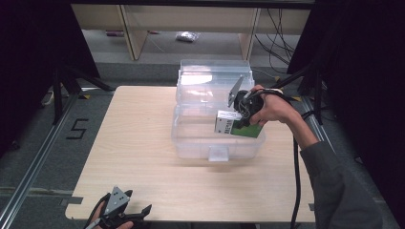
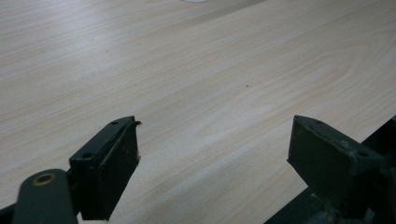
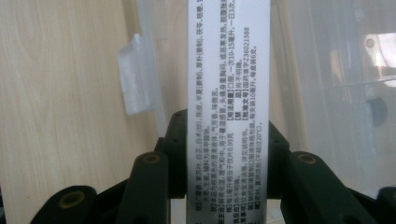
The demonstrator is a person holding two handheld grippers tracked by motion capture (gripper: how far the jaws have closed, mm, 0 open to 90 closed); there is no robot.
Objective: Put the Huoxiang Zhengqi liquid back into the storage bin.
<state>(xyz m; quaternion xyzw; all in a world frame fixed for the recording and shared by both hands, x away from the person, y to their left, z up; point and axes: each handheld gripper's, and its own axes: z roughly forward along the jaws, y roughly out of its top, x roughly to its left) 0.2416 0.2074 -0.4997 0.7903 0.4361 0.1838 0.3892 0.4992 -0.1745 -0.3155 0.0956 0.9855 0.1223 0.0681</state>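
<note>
A clear plastic storage box (image 1: 191, 143) with its lid folded back stands at the middle right of the wooden table (image 1: 133, 143). My right gripper (image 1: 243, 117) is shut on a white and green carton (image 1: 234, 126) held over the box's right part. In the right gripper view the carton's white printed side (image 3: 228, 70) runs up between the two black jaws, with the box's clear wall and front latch (image 3: 135, 79) behind it. My left gripper (image 1: 136, 213) rests at the table's near left edge; its jaws stand wide apart over bare wood (image 2: 215, 93).
A person's sleeve and hand (image 1: 277, 107) reach in from the right with a black cable (image 1: 296, 181) trailing along the table's right side. Black tripod legs (image 1: 71, 81) stand off the far left corner. Wooden furniture and a small bag (image 1: 187, 36) lie beyond.
</note>
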